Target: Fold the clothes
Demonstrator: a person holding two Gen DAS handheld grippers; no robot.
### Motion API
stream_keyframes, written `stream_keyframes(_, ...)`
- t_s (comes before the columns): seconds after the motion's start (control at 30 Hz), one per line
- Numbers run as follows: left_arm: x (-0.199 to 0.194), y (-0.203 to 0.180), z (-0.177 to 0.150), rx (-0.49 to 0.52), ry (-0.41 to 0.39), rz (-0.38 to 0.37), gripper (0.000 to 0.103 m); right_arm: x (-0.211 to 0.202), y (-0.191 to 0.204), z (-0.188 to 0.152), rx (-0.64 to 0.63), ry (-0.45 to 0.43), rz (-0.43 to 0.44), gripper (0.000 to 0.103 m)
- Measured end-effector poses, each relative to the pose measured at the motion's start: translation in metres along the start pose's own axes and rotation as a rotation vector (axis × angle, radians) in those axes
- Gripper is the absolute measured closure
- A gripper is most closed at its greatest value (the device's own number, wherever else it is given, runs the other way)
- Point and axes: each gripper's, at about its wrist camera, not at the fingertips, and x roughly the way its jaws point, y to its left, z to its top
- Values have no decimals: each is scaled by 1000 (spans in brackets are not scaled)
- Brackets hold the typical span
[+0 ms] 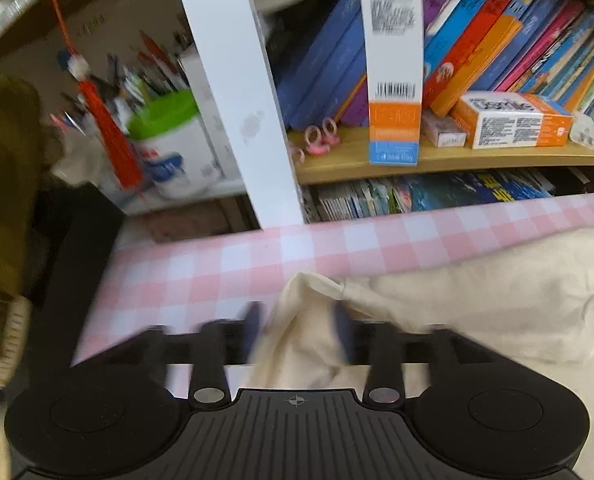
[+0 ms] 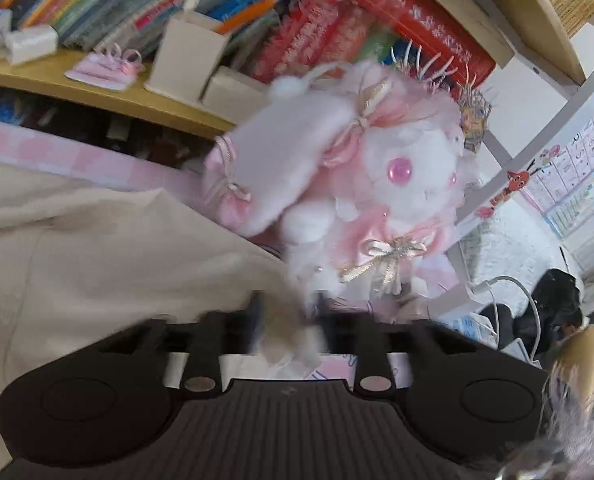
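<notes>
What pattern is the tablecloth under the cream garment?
Pink and white checks on the tablecloth; clearest in the left wrist view.

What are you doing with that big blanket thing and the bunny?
A person is folding a cream garment on the pink checked table. The left gripper pinches one bunched corner, and the right gripper pinches another. The fluffy pink bunny toy just sits behind the cloth, untouched.

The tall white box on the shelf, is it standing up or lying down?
Standing up. The tall white box rests on its short end on the shelf, while the orange box beside it lies flat.
</notes>
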Motion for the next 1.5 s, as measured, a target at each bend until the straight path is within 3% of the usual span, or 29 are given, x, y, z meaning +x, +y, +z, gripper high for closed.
stream_keyframes(0.1,-37,-8,-7,16,-101,-25,34,-29,1,-1,0,-81,77,53)
stream_keyframes(0.2,-61,-28,-13,-22,-135,-147,34,-57,15,3,-8,-138,229,52)
stream_keyframes(0.43,-53,-81,-22,-275,-37,-493,34,-73,71,13,110,-110,627,48)
stream_keyframes(0.6,-24,-98,-23,-369,50,-495,37,-60,109,24,189,-45,757,48)
stream_keyframes(0.77,-2,-77,-33,-555,138,-485,38,-40,115,24,333,69,787,48)
stream_keyframes(0.87,8,-73,-31,-589,156,-521,38,-29,111,18,418,127,837,48)
stream_keyframes(0.93,21,-72,-17,-590,189,-564,39,-23,112,21,437,147,865,48)
stream_keyframes(1.03,40,-60,20,-647,139,-548,39,-10,117,41,436,160,904,51)
stream_keyframes(1.1,39,-44,38,-746,52,-524,37,0,106,66,556,68,866,62)
stream_keyframes(1.13,33,-35,43,-778,4,-528,36,1,95,76,640,-2,840,61)
stream_keyframes(1.2,20,-23,43,-753,-46,-524,36,-8,74,89,711,-144,790,49)
stream_keyframes(1.23,13,-17,39,-722,-61,-514,35,-14,67,93,686,-190,766,42)
stream_keyframes(1.33,-2,-3,19,-627,-37,-453,35,-28,65,86,484,-210,704,41)
stream_keyframes(1.5,-50,9,-43,-470,27,-257,35,-55,64,25,303,-163,598,41)
